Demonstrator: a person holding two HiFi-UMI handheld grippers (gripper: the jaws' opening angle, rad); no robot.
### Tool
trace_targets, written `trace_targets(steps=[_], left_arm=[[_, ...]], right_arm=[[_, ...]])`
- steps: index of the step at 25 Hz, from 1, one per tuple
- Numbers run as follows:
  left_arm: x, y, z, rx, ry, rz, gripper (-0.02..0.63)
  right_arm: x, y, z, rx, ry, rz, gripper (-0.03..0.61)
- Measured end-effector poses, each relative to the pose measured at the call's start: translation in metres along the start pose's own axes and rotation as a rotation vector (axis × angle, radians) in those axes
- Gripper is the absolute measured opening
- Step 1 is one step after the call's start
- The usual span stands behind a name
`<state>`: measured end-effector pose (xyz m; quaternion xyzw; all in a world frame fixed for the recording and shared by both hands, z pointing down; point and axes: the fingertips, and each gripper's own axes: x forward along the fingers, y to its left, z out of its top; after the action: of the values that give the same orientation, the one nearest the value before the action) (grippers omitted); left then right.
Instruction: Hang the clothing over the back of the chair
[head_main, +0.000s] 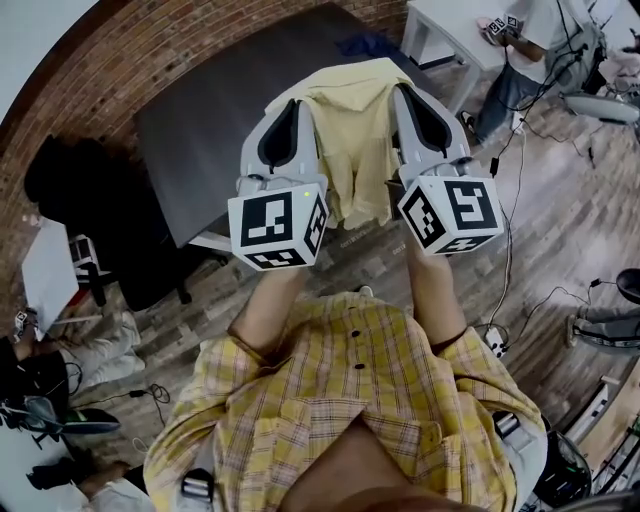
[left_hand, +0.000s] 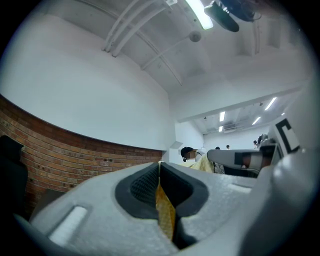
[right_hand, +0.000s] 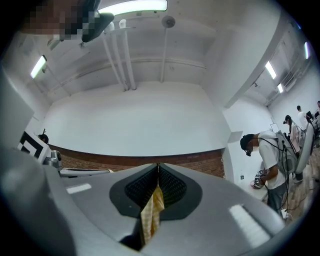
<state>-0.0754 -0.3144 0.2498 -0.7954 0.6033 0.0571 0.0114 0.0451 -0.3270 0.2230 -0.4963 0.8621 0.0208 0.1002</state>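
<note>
1. The left gripper (left_hand: 160, 167) is clenched on a fold of the yellow shirt (left_hand: 165, 212). The cloth runs down between its dark pads.
2. The right gripper (right_hand: 158, 169) is clamped the same way on another fold of that shirt.
3. In the head view the shirt hangs in the air between the 2 grippers. It is above the dark table (head_main: 215, 115) and seems to touch nothing else.
4. The 2 grips sit apart along the top edge. That likely spreads the cloth so it can drape flat.
5. Both gripper views show mostly wall and ceiling, so the grippers tilt upward. This probably keeps the hem off the table.
6. A black shape that looks like the chair (head_main: 75, 195) stands to the person's left, well apart from the shirt. The hanging is not yet done.
</note>
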Motion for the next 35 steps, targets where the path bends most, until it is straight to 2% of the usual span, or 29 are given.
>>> trace_targets(steps=[19,35], left_arm=[[0.055,0.028,0.017,0.073,-0.002,0.052,0.009],[0.1,0.046,-0.006,0.065,0.052,0.137,0.011]], right_arm=[[0.073,-0.032,0.009,-0.078,0.041,0.009,0.012],[0.123,-0.059,-0.023,-0.055,0.101,-0.036,0.012]])
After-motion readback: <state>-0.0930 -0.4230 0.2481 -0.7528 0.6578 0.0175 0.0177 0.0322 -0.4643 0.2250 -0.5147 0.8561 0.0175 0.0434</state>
